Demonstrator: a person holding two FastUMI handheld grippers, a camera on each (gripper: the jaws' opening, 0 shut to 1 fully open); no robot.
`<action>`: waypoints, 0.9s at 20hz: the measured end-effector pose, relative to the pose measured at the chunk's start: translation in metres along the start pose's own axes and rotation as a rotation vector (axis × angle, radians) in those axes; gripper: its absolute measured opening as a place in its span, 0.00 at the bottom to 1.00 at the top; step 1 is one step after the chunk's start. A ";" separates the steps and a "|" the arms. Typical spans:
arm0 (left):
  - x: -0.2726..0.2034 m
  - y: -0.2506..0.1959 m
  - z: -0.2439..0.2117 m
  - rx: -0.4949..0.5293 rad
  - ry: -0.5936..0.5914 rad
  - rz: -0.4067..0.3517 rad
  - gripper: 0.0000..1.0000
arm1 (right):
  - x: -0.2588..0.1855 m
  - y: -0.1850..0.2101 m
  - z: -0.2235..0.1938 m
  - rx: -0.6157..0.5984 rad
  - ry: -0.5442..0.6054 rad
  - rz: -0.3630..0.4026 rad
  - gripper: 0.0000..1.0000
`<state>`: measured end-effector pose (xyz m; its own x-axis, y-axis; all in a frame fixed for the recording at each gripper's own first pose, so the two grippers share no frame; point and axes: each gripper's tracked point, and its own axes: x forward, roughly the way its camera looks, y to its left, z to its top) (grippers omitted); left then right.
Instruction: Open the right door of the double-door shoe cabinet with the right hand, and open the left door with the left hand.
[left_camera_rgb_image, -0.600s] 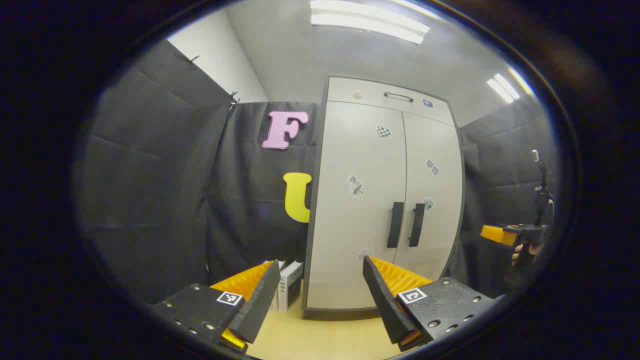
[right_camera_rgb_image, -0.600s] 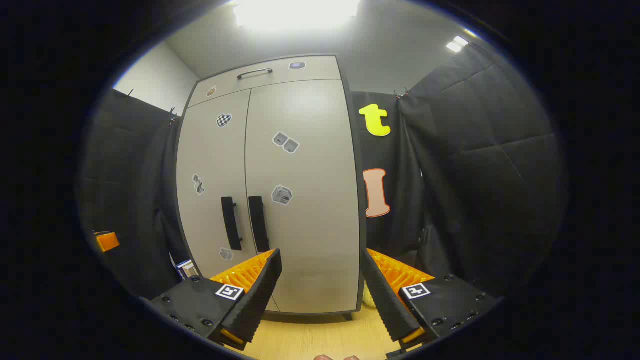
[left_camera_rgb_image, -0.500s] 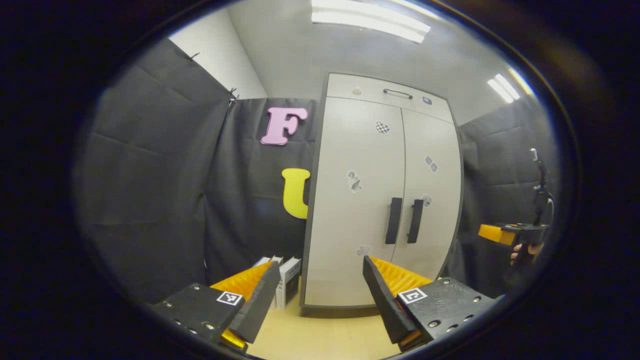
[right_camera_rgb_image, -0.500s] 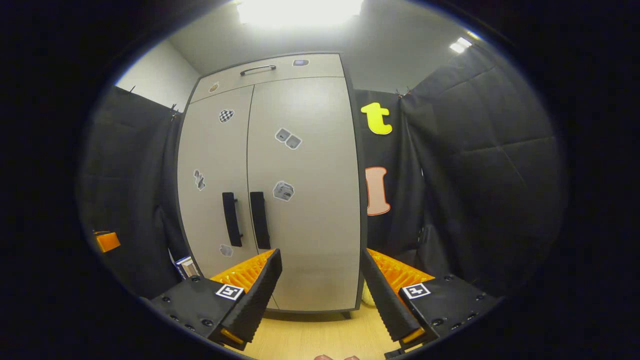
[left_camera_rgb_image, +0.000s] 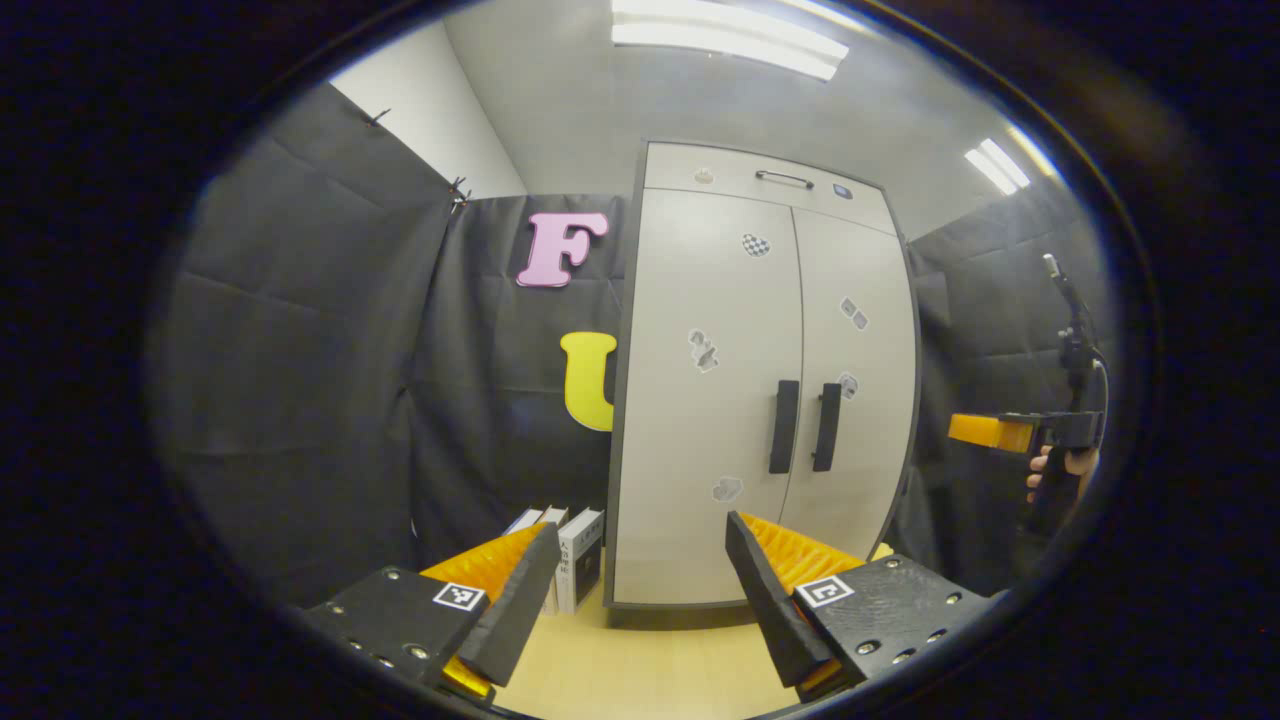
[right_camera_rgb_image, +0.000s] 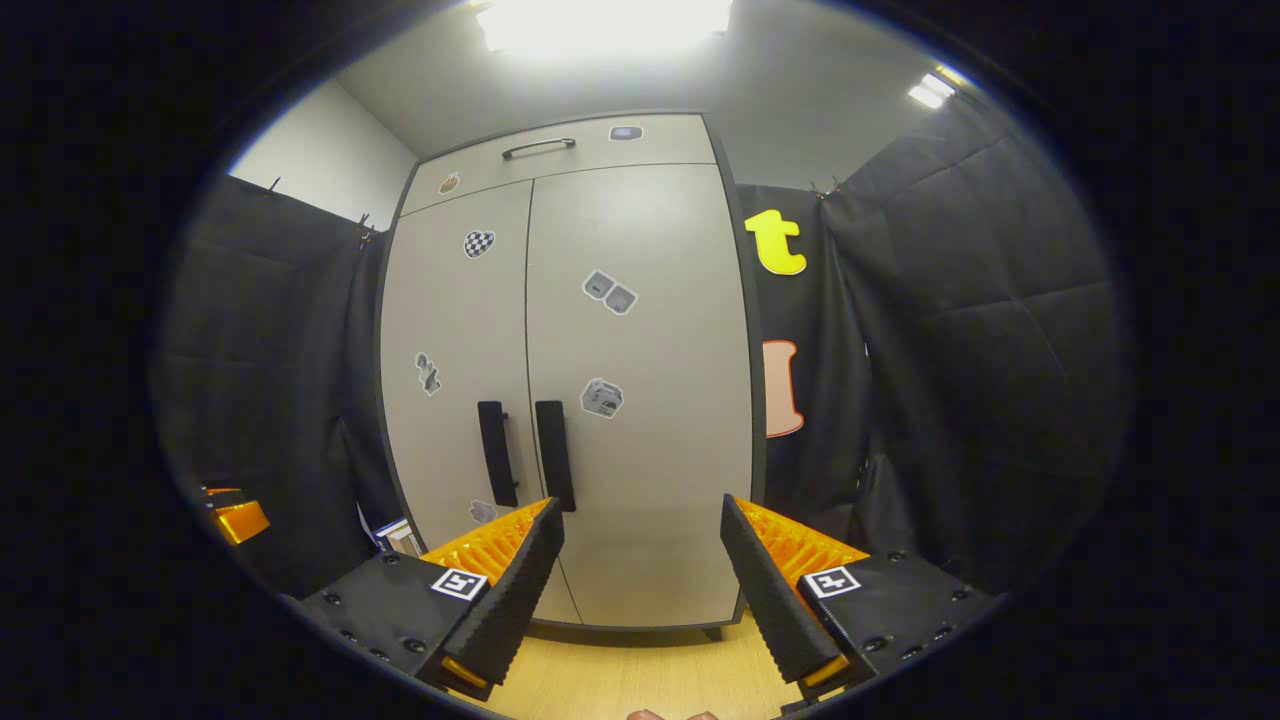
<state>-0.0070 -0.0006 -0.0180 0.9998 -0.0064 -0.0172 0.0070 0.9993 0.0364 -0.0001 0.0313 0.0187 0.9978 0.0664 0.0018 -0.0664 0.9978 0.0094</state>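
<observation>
Facing shoe cabinet (right_camera_rgb_image: 620, 400), doors closed | left tongs (left_camera_rgb_image: 640, 590) agape, empty | right tongs (right_camera_rgb_image: 640, 580) agape, empty

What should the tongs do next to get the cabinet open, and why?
Probably move the right tongs forward and a little left toward the right door's handle. Both doors of the cabinet look shut, both tongs are open and hold nothing, and the right handle sits just left of the gap between the right tongs' fingers, some way off.
</observation>
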 end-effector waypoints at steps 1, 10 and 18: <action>-0.002 0.001 -0.002 -0.001 0.005 0.002 0.97 | 0.002 0.000 0.002 0.003 -0.002 -0.003 0.99; -0.013 0.004 -0.021 -0.028 0.047 0.017 0.96 | 0.036 0.021 0.025 0.043 -0.025 0.011 0.98; -0.014 0.012 -0.035 -0.048 0.090 0.029 0.96 | 0.081 0.055 0.050 0.043 -0.065 0.052 0.98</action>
<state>-0.0211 0.0132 -0.0528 0.9940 0.0233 -0.1068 -0.0245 0.9997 -0.0098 0.0774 0.0913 0.0691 0.9908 0.1164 0.0686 -0.1200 0.9915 0.0503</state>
